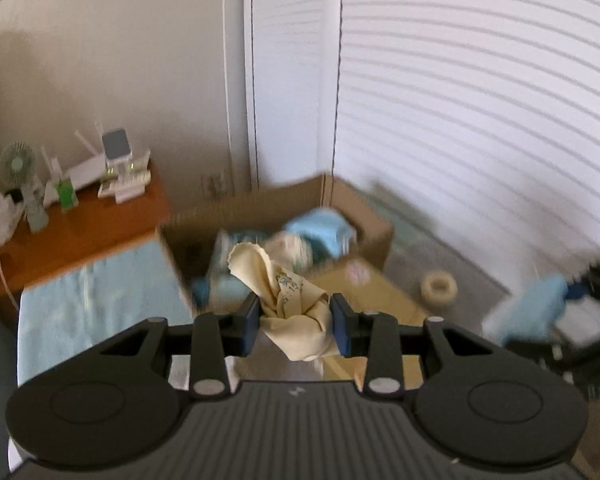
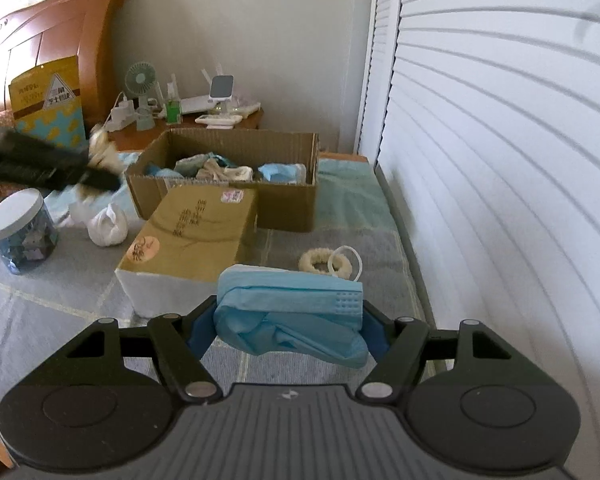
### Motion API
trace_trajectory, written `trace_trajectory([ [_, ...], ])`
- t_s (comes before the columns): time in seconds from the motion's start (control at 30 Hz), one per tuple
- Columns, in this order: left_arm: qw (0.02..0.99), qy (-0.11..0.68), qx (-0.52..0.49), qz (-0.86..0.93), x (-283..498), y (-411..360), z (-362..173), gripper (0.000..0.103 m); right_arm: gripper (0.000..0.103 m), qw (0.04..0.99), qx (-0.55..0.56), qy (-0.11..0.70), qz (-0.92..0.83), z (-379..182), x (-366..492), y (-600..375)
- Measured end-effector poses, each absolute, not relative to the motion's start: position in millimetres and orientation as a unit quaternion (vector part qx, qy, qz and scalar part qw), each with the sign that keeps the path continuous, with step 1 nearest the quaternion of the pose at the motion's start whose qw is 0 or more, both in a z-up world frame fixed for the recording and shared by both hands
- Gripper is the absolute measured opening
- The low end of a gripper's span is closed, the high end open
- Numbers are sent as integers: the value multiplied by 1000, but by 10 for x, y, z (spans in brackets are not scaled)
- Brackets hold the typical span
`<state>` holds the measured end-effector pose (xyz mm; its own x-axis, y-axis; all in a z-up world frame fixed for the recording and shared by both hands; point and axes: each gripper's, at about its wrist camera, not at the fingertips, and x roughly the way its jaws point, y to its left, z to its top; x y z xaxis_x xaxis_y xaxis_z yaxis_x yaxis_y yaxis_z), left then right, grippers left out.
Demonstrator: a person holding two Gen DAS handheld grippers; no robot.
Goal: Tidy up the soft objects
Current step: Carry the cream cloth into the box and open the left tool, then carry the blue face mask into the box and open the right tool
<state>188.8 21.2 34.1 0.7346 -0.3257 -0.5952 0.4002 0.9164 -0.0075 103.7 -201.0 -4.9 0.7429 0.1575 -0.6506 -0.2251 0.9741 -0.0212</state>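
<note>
My left gripper (image 1: pixel 296 312) is shut on a crumpled cream cloth (image 1: pixel 288 292) with a small blue print, held up in front of an open cardboard box (image 1: pixel 260 204). That box (image 2: pixel 284 204) stands on the bed and holds several soft blue and cream items. My right gripper (image 2: pixel 290 320) is shut on a folded light-blue face mask (image 2: pixel 292 304), nearer than a closed cardboard box (image 2: pixel 196 232). In the left wrist view the mask (image 1: pixel 540 304) shows blurred at the right. In the right wrist view the left gripper is a dark blur at the left edge.
On the bedspread lie a cream scrunchie (image 2: pixel 324 264), a white knotted bundle (image 2: pixel 108 226) and a white-lidded jar (image 2: pixel 20 228). A wooden nightstand (image 2: pixel 256 116) with a small fan (image 2: pixel 140 76) stands behind the box. White louvred doors (image 2: pixel 500 160) line the right side.
</note>
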Motion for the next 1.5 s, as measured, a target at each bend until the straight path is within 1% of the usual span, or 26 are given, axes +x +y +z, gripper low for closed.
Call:
trace_trajectory([
  [0.13,931,303,55,-195,2215,79,363,36,76,933,-47,342,106,-31,1098,-2015],
  [0.37,934,303,52,-180,2565,-38,236,37,76,933,-49,340,111,-36,1191,-1991],
  [0.4,935,302,51,-179,2592,-37,200,42,76,933,-49,340,111,-40,1204,-1989],
  [0.43,935,305,50,-176,2611,-37,177,58,76,932,-49,341,112,-43,1215,-1988],
  [0.47,935,308,48,-169,2628,-25,149,68,76,932,-48,341,112,-43,1222,-1990],
  [0.5,937,306,43,-162,2626,-3,128,82,76,932,-48,341,112,-44,1231,-1989],
  [0.53,940,301,38,-156,2598,24,110,85,76,932,-48,342,112,-45,1233,-1987],
  [0.6,940,299,37,-160,2525,69,104,86,76,932,-48,342,112,-42,1243,-1985],
  [0.73,942,295,27,-161,2275,167,152,98,76,932,-53,341,111,-22,1257,-1961],
  [0.93,942,294,40,-156,1806,249,209,102,76,933,-61,336,113,54,1293,-1906],
  [1.17,946,289,42,-142,1387,353,183,102,76,935,-53,330,122,180,1486,-1884],
  [1.5,950,281,42,-129,1249,502,150,102,76,932,-46,328,148,325,2241,-1686],
])
